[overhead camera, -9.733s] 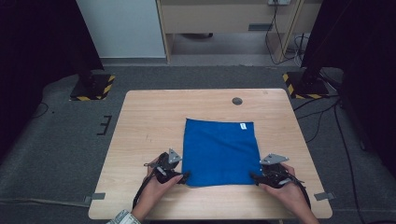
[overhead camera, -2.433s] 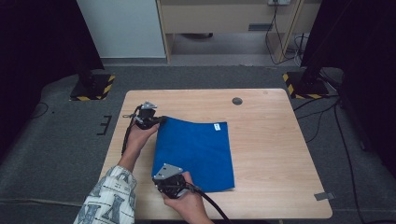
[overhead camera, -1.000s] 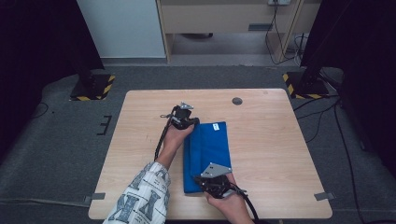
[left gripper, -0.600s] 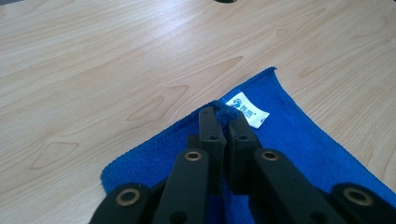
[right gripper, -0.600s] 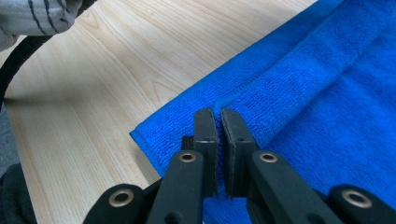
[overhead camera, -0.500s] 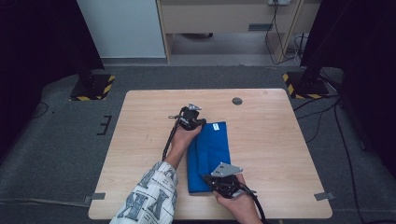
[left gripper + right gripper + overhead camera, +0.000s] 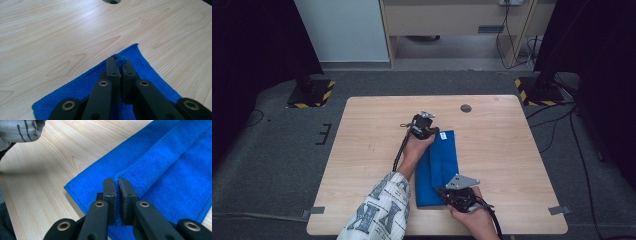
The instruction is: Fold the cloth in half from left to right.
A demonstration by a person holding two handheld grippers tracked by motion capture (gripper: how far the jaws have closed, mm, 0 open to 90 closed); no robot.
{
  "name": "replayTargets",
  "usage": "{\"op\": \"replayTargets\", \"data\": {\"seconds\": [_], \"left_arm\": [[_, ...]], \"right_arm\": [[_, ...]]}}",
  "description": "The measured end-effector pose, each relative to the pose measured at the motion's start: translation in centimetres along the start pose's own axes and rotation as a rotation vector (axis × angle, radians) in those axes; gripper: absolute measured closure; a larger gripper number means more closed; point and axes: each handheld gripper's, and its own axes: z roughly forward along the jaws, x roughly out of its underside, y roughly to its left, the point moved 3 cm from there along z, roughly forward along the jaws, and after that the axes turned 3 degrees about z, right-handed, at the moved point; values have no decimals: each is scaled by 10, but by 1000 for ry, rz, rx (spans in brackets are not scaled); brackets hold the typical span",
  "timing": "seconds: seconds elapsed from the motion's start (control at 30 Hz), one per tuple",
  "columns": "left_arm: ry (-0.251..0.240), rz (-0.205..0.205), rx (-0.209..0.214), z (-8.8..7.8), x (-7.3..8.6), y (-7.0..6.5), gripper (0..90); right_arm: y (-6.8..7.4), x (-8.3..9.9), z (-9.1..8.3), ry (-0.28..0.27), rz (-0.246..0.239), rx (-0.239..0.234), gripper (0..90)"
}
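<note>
1. Nearest, the right gripper (image 7: 451,192) sits at the near edge of the table (image 7: 372,145), held in a hand coming in from the bottom. Its jaws are pinched nearly together on a raised fold of the blue cloth (image 7: 438,169), as the right gripper view shows, with cloth squeezed between the pads (image 7: 125,195).
2. Next, the cloth lies folded into a narrow strip running near to far around the middle of the table, a little right of centre. One layer overlaps another along its length.
3. Beside it, a patterned sleeve (image 7: 379,210) reaches from the near left across the table to the cloth's far end.
4. Farther on, the left gripper (image 7: 427,131) rests at the cloth's far left corner, close to a small white tag (image 7: 443,135). Its jaws are likewise clamped narrow, with a tuft of blue cloth (image 7: 121,59) caught at the tips.
5. Farthest, a dark round hole (image 7: 466,108) sits in the table, well apart from the cloth.
</note>
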Motion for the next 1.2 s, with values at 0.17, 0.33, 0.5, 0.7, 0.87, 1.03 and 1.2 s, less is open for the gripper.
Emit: {"op": "replayTargets", "data": {"seconds": [0.17,0.33,0.5,0.7,0.87,1.03,1.2], "left_arm": [[-4,-18,10,5,-3,-3,867],[-4,-16,15,9,-5,-6,866],[2,-28,16,15,-4,-7,866],[-7,-58,30,19,-6,-8,869],[0,-54,32,23,-5,-12,860],[-25,-54,60,23,-7,-16,755],[-59,-59,83,20,-10,-19,627]], "right_arm": [[0,1,0,5,-2,-5,848],[-2,3,0,12,2,-7,847],[-7,4,-3,11,18,5,826],[-18,11,-9,29,41,38,824],[-21,13,-12,29,51,36,809],[-27,16,-13,61,82,87,605],[-34,21,-17,89,104,122,369]]}}
